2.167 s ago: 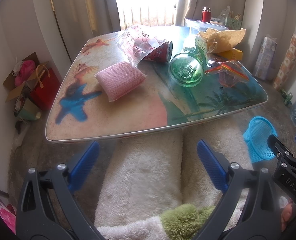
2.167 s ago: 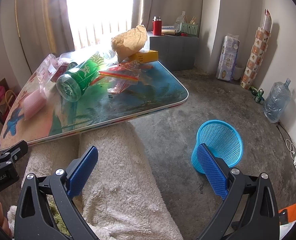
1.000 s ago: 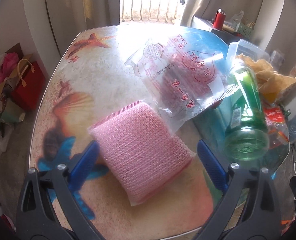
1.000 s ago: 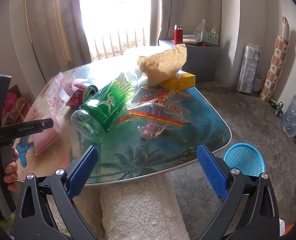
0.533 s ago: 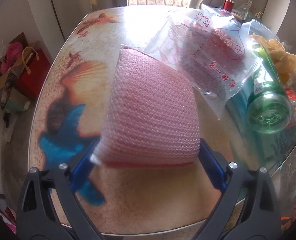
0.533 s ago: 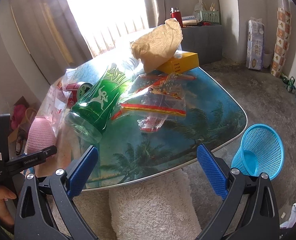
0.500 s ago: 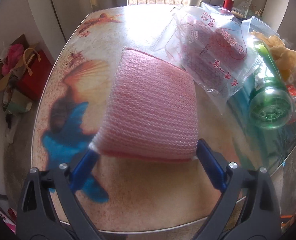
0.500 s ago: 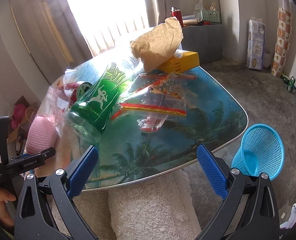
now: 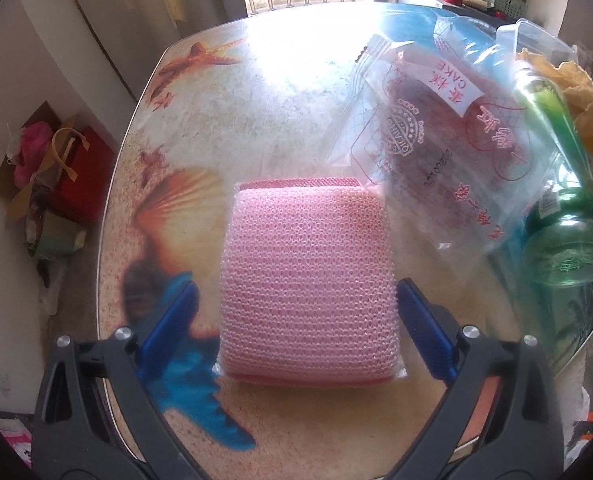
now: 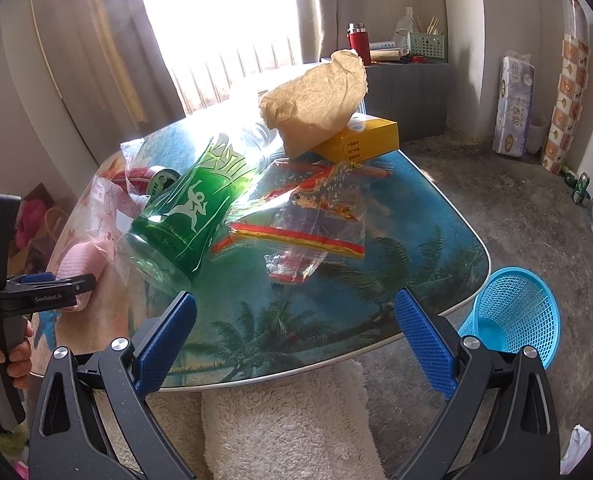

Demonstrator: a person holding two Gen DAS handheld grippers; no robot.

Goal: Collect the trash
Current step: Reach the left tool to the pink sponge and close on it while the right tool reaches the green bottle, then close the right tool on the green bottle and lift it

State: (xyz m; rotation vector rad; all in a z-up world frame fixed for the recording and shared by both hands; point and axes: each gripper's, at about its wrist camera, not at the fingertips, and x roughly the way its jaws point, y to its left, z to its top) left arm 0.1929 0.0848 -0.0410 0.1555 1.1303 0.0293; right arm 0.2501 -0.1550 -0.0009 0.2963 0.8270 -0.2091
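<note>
Jaws of your left gripper [image 9: 296, 324] stand wide apart around the pink mesh sponge [image 9: 308, 280], which lies flat on the beach-print table [image 9: 256, 80]; the right blue pad sits just against the sponge's edge, the left pad stands clear of it, so nothing is gripped. Only your left wrist view shows this straddle. Your right wrist view shows the same gripper from the side, with part of your left hand [image 10: 0, 364] on its handle and only a pink sliver of the sponge past its tip.

Your right gripper [image 10: 294, 344] hangs wide open and empty above the near table edge, over a white fluffy rug [image 10: 288, 420].

Just beyond the sponge lies a clear cake bag [image 9: 448, 152] with red print, its near corner overlapping the sponge's far right corner. Right of it a green plastic bottle [image 9: 560, 216] lies on its side, base toward you. A red can [image 10: 152, 180] shows behind the bottle only in your right view, mostly covered by the bag. That view alone also shows the striped clear wrapper [image 10: 308, 228], the crumpled brown paper [image 10: 316, 100] on the yellow box [image 10: 360, 140], and the blue mesh bin [image 10: 512, 316] on the floor right of the table, its near side cut off by your gripper's finger.
</note>
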